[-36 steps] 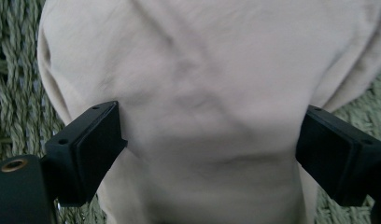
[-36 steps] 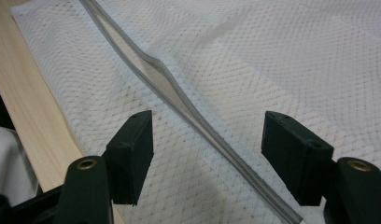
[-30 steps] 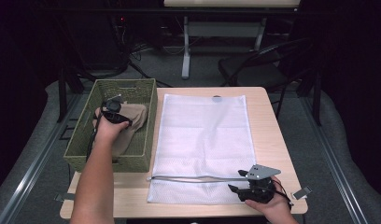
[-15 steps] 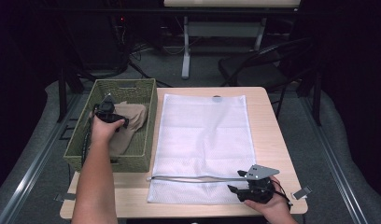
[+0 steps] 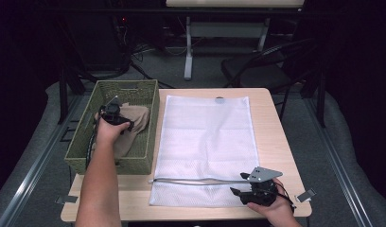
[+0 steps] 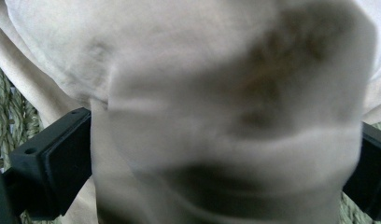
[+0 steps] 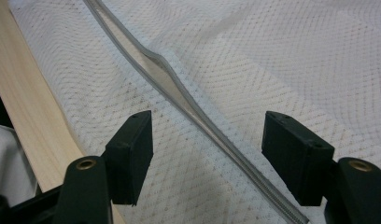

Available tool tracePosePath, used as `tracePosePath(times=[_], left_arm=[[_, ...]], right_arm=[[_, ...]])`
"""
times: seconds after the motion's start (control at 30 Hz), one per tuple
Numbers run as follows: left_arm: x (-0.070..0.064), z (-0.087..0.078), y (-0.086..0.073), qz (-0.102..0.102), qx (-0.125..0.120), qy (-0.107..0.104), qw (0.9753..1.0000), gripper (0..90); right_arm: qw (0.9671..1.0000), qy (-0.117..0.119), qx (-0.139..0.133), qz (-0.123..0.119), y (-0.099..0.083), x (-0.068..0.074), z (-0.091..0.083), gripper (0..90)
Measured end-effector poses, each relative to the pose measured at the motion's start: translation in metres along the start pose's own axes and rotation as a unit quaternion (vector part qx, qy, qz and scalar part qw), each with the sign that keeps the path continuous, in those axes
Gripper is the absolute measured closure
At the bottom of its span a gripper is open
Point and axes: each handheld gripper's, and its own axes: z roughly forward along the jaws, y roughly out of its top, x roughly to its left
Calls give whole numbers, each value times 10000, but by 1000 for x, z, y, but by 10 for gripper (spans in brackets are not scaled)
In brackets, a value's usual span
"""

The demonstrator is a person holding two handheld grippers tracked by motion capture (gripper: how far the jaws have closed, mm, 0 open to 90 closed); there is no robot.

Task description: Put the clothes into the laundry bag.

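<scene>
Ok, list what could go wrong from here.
1. The left tool has its jaws wide around the beige cloth in the woven basket; a loose bunch may slip out when lifted.
2. The right tool hovers open over the mesh bag zipper, which looks barely parted; the cloth may not go in unless it is opened wider.

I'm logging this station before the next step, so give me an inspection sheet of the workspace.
Surface: wooden table, mostly covered.
Job's things: beige cloth in green woven basket; white mesh bag flat, grey zipper strip at its near end.
Clutter: nothing seen.
Grippers: left hand-held gripper jaws around the cloth, grip blurred; right hand-held gripper open over the zipper strip.
Cables: floor cables behind table.
Surroundings: dark folding chair, grey floor.
</scene>
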Motion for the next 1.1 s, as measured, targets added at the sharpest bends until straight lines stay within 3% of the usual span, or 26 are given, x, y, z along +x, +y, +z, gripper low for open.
tracePosePath(times=[0.23,0.6,0.67,1.1], left_arm=[[-1,3,0,76,-22,177,9998,0],[10,6,-4,-12,-77,-20,10000,0],[13,7,-5,-132,-67,-135,9998,0],[11,9,-10,-219,-197,-61,9995,0]], right_arm=[[10000,-15,3,3,0,0,-1,336],[10000,-7,13,-12,0,1,0,337],[10000,3,22,-10,0,1,0,336],[10000,17,49,-35,0,1,1,337]])
